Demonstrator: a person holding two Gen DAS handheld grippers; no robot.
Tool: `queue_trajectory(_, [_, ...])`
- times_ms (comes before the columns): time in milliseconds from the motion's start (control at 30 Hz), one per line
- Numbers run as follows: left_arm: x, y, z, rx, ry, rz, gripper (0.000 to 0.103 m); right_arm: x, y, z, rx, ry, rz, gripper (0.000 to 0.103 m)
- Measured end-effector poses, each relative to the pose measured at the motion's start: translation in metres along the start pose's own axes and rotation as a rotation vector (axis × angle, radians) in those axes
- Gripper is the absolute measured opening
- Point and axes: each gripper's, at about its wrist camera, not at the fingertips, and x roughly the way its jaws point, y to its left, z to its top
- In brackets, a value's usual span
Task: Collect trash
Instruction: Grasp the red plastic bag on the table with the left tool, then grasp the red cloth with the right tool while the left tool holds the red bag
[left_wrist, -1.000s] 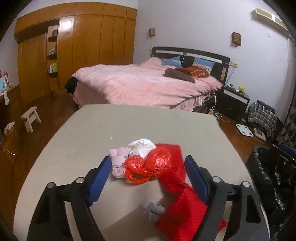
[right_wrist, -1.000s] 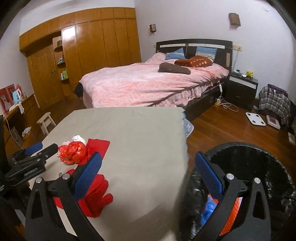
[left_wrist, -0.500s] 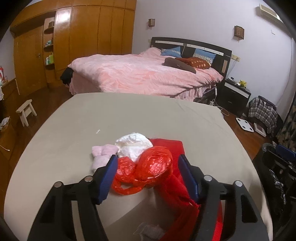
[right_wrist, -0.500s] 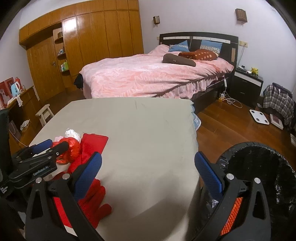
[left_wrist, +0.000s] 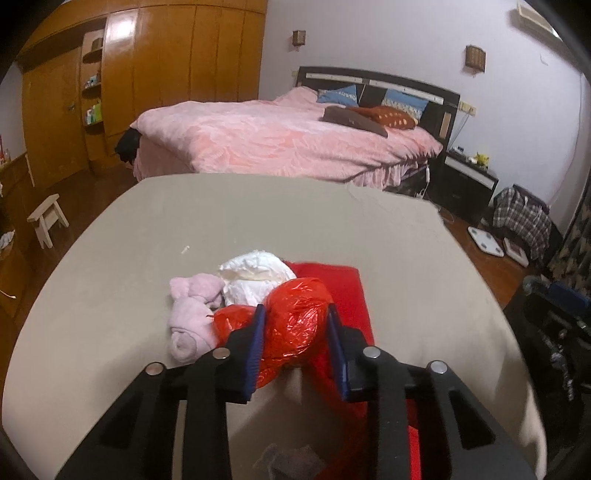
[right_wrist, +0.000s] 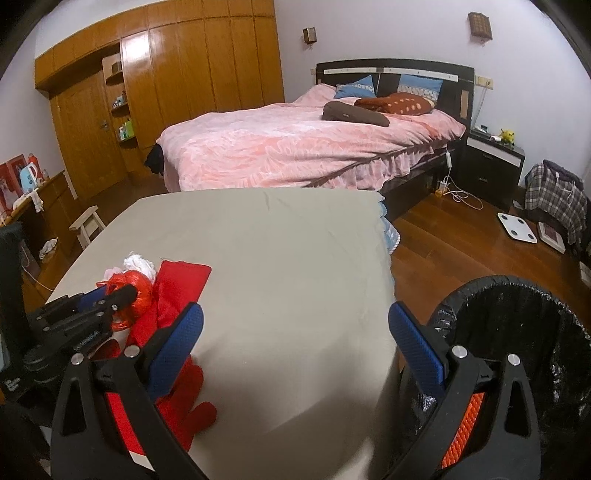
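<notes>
The left gripper (left_wrist: 294, 334) is clamped on the red bag (left_wrist: 295, 325), which lies near the tabletop's (left_wrist: 258, 218) left edge, touching a white wad (left_wrist: 255, 277) and pink cloth (left_wrist: 192, 314). The right gripper (right_wrist: 295, 332) hangs spread wide, holding nothing, at the right edge beside the black bin (right_wrist: 517, 332)

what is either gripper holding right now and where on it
The left gripper has its fingers closed on the sides of the crumpled red plastic bag lying on the table. The right gripper is open, holding nothing.
</notes>
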Motion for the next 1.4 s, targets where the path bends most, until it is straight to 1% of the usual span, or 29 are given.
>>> queue_trajectory(200, [-0.032,0.007,0.008,-0.003,-0.06,-0.013,0.032,-0.008,0.001,0.0,0.002,-0.019,0.01,0.098])
queue_trajectory(400, [-0.055,0.02,0.007,-0.001,-0.08,0.005,0.032,-0.016,0.011,-0.002,-0.003,-0.026,0.024,0.098])
queue_trajectory(533, [-0.064,0.03,0.0,-0.001,-0.079,0.024,0.032,-0.021,0.021,-0.006,-0.014,-0.026,0.034,0.098])
queue_trajectory(833, [-0.078,0.05,-0.02,-0.006,-0.057,0.041,0.032,-0.033,0.048,-0.017,-0.032,-0.031,0.07,0.098])
queue_trajectory(1167, [-0.087,0.067,-0.044,-0.022,-0.023,0.064,0.032,-0.039,0.086,-0.036,-0.07,0.009,0.159,0.097])
queue_trajectory(1300, [-0.085,0.069,-0.051,-0.029,-0.008,0.065,0.032,-0.037,0.1,-0.043,-0.101,0.029,0.182,0.092])
queue_trajectory(1400, [-0.083,0.072,-0.054,-0.034,0.0,0.064,0.032,-0.032,0.11,-0.048,-0.121,0.055,0.199,0.084])
